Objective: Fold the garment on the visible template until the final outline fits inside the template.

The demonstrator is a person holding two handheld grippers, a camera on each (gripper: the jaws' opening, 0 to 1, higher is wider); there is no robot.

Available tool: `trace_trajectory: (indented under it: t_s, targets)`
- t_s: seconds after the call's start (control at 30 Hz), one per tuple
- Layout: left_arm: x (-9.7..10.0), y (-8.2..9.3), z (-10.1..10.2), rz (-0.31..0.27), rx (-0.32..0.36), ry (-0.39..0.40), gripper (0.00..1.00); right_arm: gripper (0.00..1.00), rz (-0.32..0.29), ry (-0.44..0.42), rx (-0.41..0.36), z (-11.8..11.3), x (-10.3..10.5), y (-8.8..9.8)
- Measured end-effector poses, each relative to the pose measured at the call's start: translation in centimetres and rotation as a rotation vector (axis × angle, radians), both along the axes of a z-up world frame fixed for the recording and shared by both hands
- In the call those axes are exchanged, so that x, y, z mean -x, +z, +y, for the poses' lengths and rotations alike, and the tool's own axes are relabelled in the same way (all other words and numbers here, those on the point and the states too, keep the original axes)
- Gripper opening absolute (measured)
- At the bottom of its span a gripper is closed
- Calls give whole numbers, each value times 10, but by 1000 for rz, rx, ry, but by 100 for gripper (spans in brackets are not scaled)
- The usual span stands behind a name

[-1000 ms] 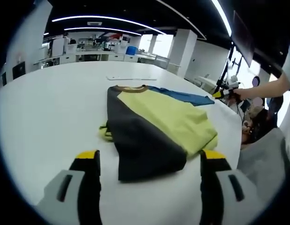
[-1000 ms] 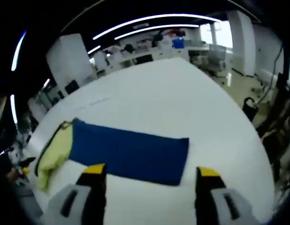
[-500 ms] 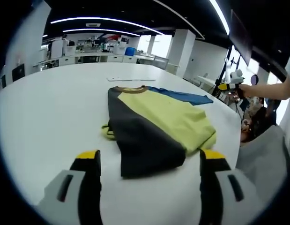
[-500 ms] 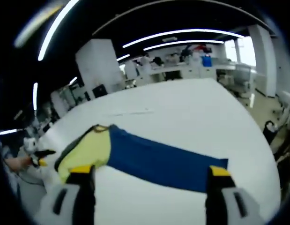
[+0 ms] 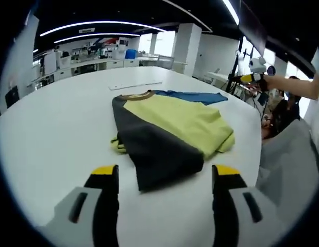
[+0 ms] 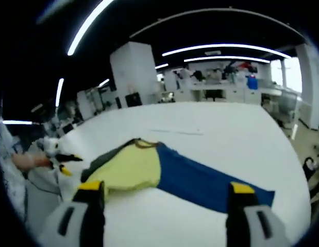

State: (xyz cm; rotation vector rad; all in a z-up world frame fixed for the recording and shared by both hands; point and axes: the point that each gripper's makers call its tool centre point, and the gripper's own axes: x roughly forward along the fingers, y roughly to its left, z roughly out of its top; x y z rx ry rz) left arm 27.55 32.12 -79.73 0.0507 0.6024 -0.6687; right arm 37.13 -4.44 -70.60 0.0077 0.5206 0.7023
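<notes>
White surface point(image 5: 51, 128) carries the garment point(image 5: 169, 128), partly folded. My left hand-held gripper point(image 5: 164, 177) hangs spread just short of its dark hem; my right hand-held gripper point(image 6: 162, 193) is spread over its blue sleeve point(image 6: 211, 180).

One folded garment point(image 5: 169, 131), one white table point(image 5: 51, 128), two claws, left claw point(image 5: 163, 177), right claw point(image 6: 162, 193)

Since a second ago we lift the right gripper point(image 6: 162, 193) away from the blue sleeve edge of the yellow, dark grey and blue garment point(image 6: 164, 172) and swing it, so its view now takes in the yellow body too, with the left gripper point(image 6: 64, 163) at left
</notes>
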Motion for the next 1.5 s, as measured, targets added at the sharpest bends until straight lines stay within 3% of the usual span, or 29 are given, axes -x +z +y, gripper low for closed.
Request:
trace_trajectory:
  t_s: [0.23, 0.43, 0.57, 0.87, 1.07, 1.3, 1.33, 1.37, 1.43, 1.5]
  targets:
    - [4, -8, 4, 6, -16, -38, 65, 99, -34, 107, 53, 34, 22, 1]
    - [4, -10, 9, -25, -101, -95, 62, 99, -55, 175, 51, 73, 50, -2]
    - [0, -10, 13, -42, -121, -96, 50, 99, -67, 189, 47, 86, 61, -4]
    - [-4, -24, 10, -111, -348, -264, 42, 99, -62, 162, -8, 89, 68, -2]
    - [0, -33, 0, -122, -434, -348, 36, 99, -54, 150, -25, 88, 71, -3]
    - [-6, -43, 3, -119, -470, -316, 21, 99, -32, 132, -50, 86, 74, -6]
    - [-6, -45, 5, -119, -484, -314, 18, 99, -31, 131, -52, 86, 74, -7]
    - [-7, -46, 10, -130, -539, -322, 14, 99, -26, 130, -55, 86, 74, -8]
    - [-6, -45, 7, -131, -537, -327, 1, 99, -25, 125, -61, 87, 74, -8]
    - [-9, -40, 7, -134, -525, -291, 0, 99, -20, 123, -67, 88, 74, -9]
